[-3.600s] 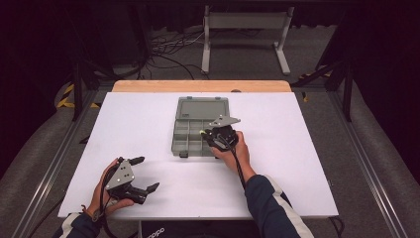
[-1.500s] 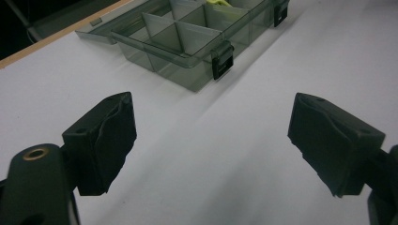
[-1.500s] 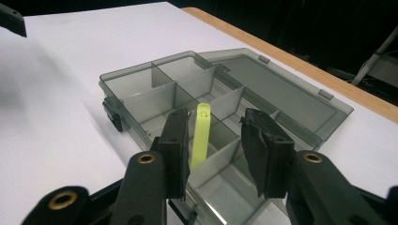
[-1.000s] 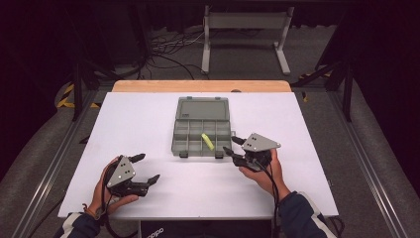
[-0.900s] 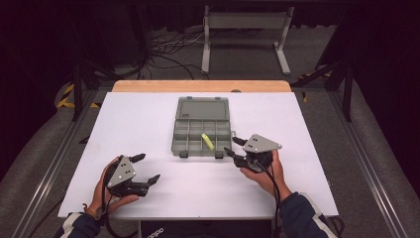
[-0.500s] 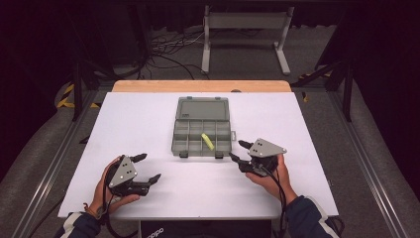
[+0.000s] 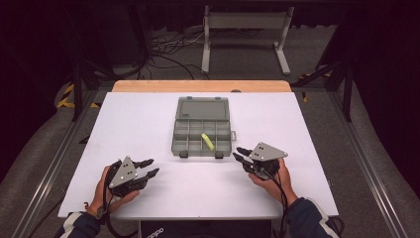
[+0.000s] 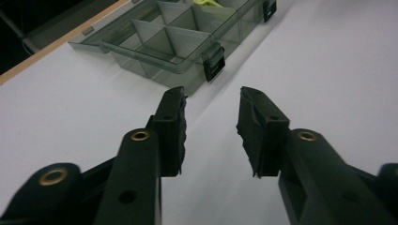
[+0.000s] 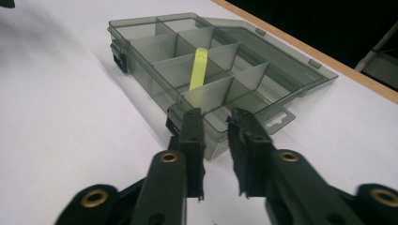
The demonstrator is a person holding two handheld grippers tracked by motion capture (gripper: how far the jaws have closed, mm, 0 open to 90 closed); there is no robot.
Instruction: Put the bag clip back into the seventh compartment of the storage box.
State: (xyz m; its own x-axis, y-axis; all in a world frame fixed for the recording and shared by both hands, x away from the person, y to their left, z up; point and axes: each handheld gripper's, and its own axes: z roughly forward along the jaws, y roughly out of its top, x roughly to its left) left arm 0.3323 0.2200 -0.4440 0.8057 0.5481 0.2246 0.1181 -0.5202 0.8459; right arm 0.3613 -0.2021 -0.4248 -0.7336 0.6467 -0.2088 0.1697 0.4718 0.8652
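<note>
Two pairs of black tongs sat near the front edge of the white worktop point(image 7: 148, 114), one in each of the person's hands. The left tongs point(image 7: 148, 167) had kept to their corner the whole while, jaws spread well apart, gripping nothing and touching nothing, their tips aimed across bare worktop toward the front of the box.

The right tongs point(image 7: 238, 154) were the ones that had moved. A few seconds earlier they had been over the box; since then they had drawn back toward the person, and now rested low at the box's front right corner. From the right gripper view their jaws stood parted by a narrow gap, empty, with the tips just short of the box wall; I could not tell whether they brushed it.

Beyond them lay the translucent grey plastic compartment box point(image 7: 181, 148), its lid folded back flat behind it. The slim yellow-green plastic strip point(image 7: 207, 142) lay in the front row, propped slantwise with its far end leaning over a divider. It had not been there when the right tongs were over the box. I judged the strip delivered and the placing step done, with the open lid perhaps the next concern.
</note>
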